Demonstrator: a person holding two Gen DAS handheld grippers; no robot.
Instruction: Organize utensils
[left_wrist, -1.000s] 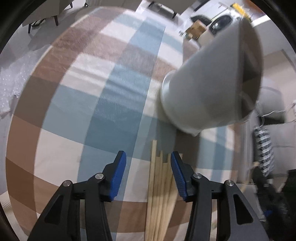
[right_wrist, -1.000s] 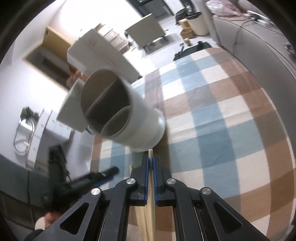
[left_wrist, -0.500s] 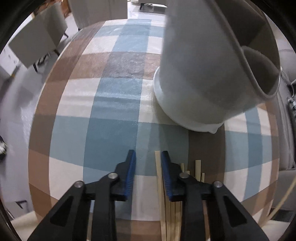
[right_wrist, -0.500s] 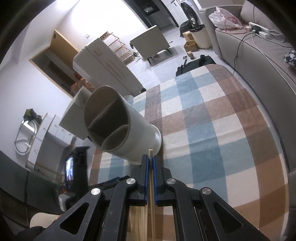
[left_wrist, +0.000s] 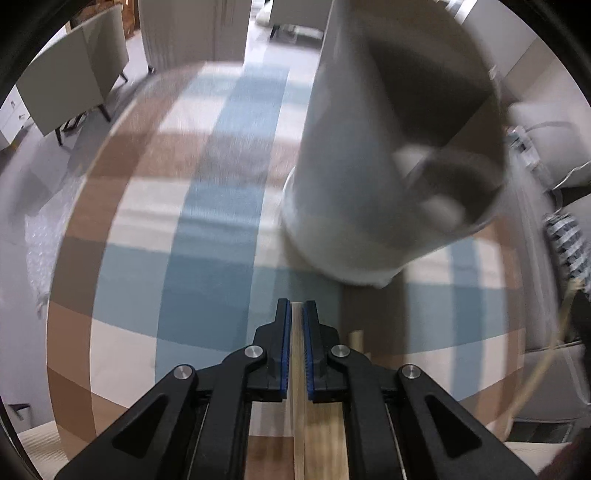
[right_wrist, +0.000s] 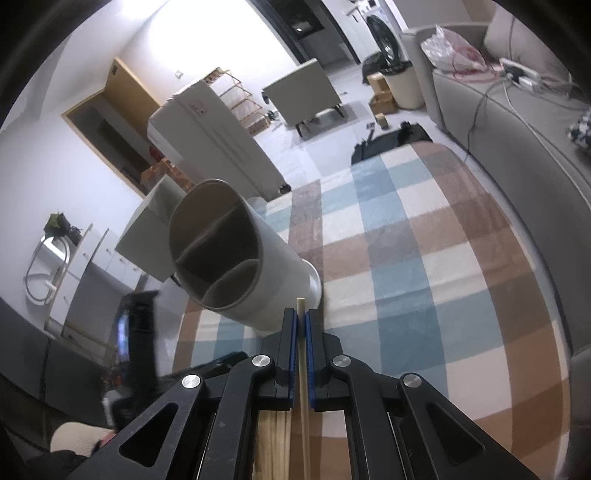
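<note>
So both grippers have a chopstick pinched right now. The left gripper (left_wrist: 294, 314) has its blue pads clamped tight on a single pale wooden chopstick (left_wrist: 296, 354) that runs straight down toward 6 o'clock between the jaws, tip just poking out at the fingertips. A few more loose chopsticks (left_wrist: 355, 338) lie on the cloth just to the 3 o'clock side of it, partly hidden under the gripper body.

The grey utensil holder (left_wrist: 373, 177) stands at about 1 o'clock from the left gripper, close by, looking tilted and blurry in the fisheye view. You can see the dividers inside it.

The right gripper (right_wrist: 301, 321) is also closed on one chopstick (right_wrist: 302, 354), thin stick going down to 6 o'clock, tip sticking out a little past the pads. From this side the holder (right_wrist: 236, 266) sits at 11 o'clock, just beyond the tip, with its three compartments visible and looking empty.

Everything is on a table with a blue, brown and white checked tablecloth (right_wrist: 424, 258). The other gripper shows up blurred at 8 o'clock in the right view.
</note>
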